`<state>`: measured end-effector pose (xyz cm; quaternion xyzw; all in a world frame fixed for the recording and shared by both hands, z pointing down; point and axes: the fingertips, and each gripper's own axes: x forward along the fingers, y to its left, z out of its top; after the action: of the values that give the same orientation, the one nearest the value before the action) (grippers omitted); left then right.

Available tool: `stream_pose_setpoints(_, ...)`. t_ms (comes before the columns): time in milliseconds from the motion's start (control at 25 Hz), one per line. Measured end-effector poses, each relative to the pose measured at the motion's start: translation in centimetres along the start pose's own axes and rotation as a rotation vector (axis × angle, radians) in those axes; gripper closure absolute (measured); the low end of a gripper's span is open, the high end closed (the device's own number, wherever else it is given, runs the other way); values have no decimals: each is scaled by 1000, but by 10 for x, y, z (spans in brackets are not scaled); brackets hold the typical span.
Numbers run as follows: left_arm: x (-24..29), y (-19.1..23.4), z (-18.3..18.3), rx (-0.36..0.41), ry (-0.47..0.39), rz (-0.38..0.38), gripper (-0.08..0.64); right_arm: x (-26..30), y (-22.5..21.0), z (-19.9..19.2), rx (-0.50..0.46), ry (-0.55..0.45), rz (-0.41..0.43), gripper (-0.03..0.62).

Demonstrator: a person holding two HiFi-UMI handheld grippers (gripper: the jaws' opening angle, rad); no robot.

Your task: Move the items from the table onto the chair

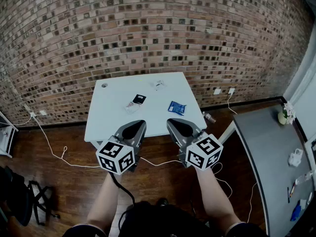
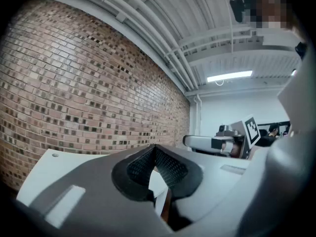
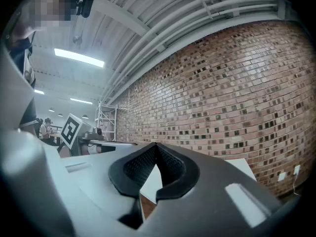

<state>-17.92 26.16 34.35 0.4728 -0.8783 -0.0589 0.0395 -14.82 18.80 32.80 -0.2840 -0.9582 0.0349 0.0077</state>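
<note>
A white table (image 1: 111, 117) stands against the brick wall. On it lie a blue packet (image 1: 176, 107), a small black-and-white item (image 1: 139, 99), a clear wrapper (image 1: 131, 106) and a small white object (image 1: 159, 84) near the far edge. My left gripper (image 1: 138, 126) and right gripper (image 1: 173, 124) hover side by side at the table's near edge, both shut and empty. In the left gripper view the jaws (image 2: 154, 147) meet at their tips over the table (image 2: 49, 169). The right gripper view shows the same (image 3: 156, 145), with nothing between the pads.
A dark chair-like frame (image 1: 29, 196) stands on the wood floor at lower left. A grey desk (image 1: 264, 147) with small items runs along the right. Cables (image 1: 54, 152) trail over the floor, and a bottle (image 1: 209, 117) lies by the table's right side.
</note>
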Motion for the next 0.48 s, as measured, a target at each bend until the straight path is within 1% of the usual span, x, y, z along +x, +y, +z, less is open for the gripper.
stream_pose_setpoints(240,32,17,3,30,20,30,548,11,-38,6,-8,-18,-6,591)
stream_pose_setpoints(360,46,34,-3,46,46,57,548,25,-52,0,-6,-8,2,591)
stream_pose_setpoints(480,63,56,-8,50,54,66,548,45,-69,-6,-6,6,-2,591)
